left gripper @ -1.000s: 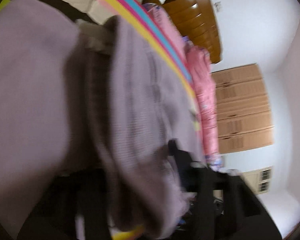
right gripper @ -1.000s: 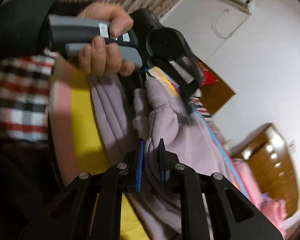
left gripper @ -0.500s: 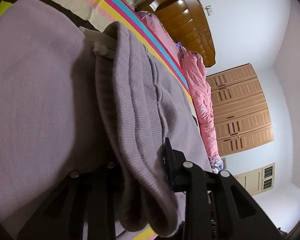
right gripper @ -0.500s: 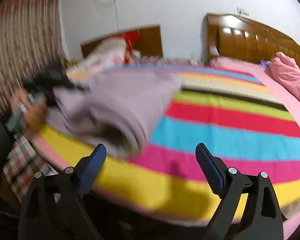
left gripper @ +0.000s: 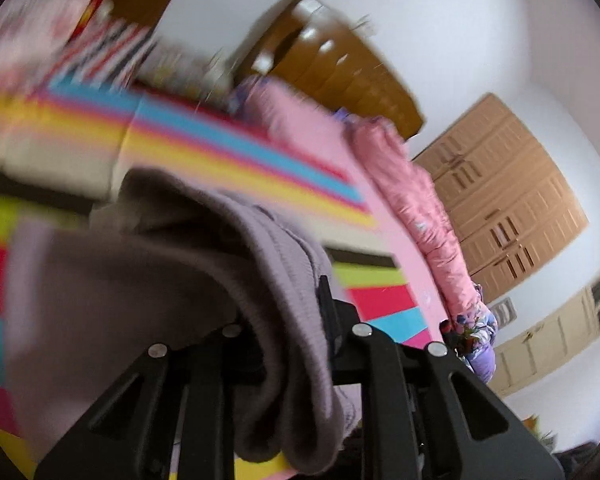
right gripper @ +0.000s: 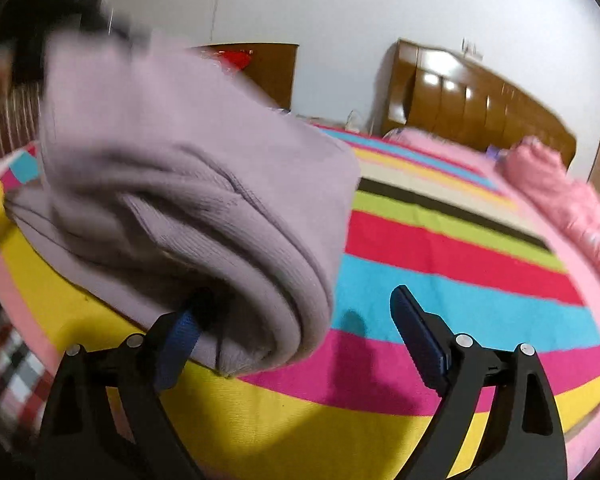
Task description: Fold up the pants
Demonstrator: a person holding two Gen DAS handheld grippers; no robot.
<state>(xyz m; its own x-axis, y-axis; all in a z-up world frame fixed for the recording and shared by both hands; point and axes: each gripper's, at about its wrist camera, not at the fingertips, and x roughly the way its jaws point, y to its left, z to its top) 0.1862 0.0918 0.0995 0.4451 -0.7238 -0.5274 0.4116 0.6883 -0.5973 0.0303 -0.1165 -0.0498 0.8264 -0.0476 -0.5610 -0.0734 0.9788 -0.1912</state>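
Note:
The lilac knit pants (right gripper: 188, 184) are bunched in a thick folded bundle held above the striped bedspread (right gripper: 440, 248). My left gripper (left gripper: 288, 320) is shut on a fold of the pants (left gripper: 276, 280), which drape over its fingers. My right gripper (right gripper: 292, 332) is open with its blue pads spread wide. The folded edge of the bundle hangs between its fingers, close to the left pad (right gripper: 180, 336).
A pink quilt (right gripper: 572, 208) lies along the bed's right side. A brown wooden headboard (right gripper: 472, 96) stands at the far end. Wooden wardrobes (left gripper: 508, 200) line the wall. A plaid garment (right gripper: 4, 352) shows at the left edge.
My right gripper has let go of the pants and opened wide. The bundle has lifted off the bed in my left gripper, and both views have swung across the bed.

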